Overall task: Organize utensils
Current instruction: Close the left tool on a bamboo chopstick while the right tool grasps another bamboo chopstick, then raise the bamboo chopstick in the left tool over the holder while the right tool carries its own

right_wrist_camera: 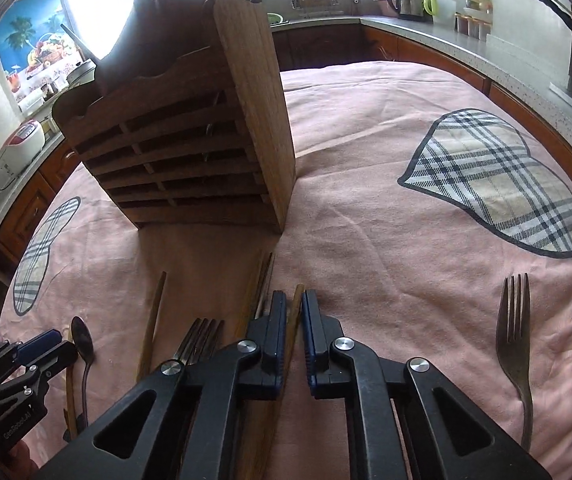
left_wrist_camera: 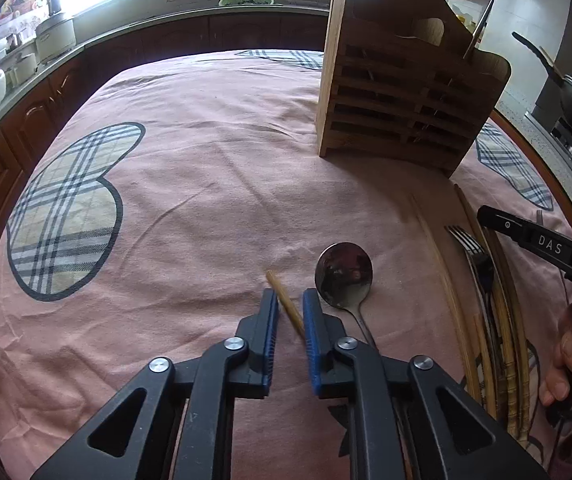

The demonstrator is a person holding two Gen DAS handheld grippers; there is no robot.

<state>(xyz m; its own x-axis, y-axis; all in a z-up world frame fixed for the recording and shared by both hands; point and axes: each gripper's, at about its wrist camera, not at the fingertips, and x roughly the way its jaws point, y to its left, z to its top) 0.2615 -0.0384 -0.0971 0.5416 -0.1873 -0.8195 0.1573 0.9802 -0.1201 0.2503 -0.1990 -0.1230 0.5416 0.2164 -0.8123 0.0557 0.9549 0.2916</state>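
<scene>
Between the left gripper (left_wrist_camera: 290, 300) jaws, parted and not yet pinching, a chopstick (left_wrist_camera: 286, 305) lies slantwise on the pink cloth (left_wrist_camera: 205, 200), tip pointing forward-left. Beside it rests the spoon (left_wrist_camera: 344, 274). Farther right, the right gripper (right_wrist_camera: 294, 308) straddles another chopstick (right_wrist_camera: 294, 312), jaws likewise spread. Beyond stands the wooden holder (left_wrist_camera: 406, 92).

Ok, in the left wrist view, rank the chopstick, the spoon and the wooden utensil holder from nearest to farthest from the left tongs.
1. Chopstick: between the fingers of the left tongs.
2. Spoon: lying on the cloth just right of the right finger.
3. Wooden utensil holder: standing far ahead, to the right.
</scene>
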